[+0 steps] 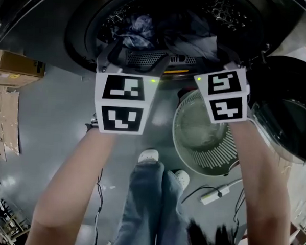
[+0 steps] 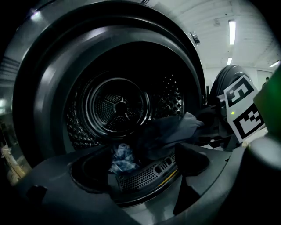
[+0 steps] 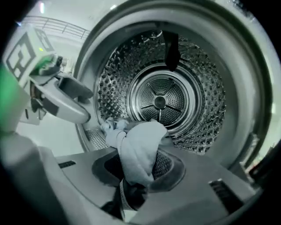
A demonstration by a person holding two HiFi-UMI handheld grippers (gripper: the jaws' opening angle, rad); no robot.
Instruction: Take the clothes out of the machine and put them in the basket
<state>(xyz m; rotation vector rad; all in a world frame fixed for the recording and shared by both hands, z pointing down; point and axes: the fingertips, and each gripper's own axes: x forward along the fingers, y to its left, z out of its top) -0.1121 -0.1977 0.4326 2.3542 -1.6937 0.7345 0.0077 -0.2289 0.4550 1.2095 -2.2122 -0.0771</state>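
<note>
Basket [image 1: 212, 166] sits on the floor beside the person's shoes [image 1: 149, 156], just under the right gripper [image 1: 225, 62]. That gripper is pinched narrow on a cloth [image 3: 136, 149], which trails from the mouth of the machine [image 2: 48, 88] down into its jaws. The left gripper [image 1: 135, 62] stands wide, nothing between its jaws (it's up at the mouth too). Farther in, more clothes [image 2: 167, 132] lie heaped at the front of the drum [image 2: 118, 105].
</note>
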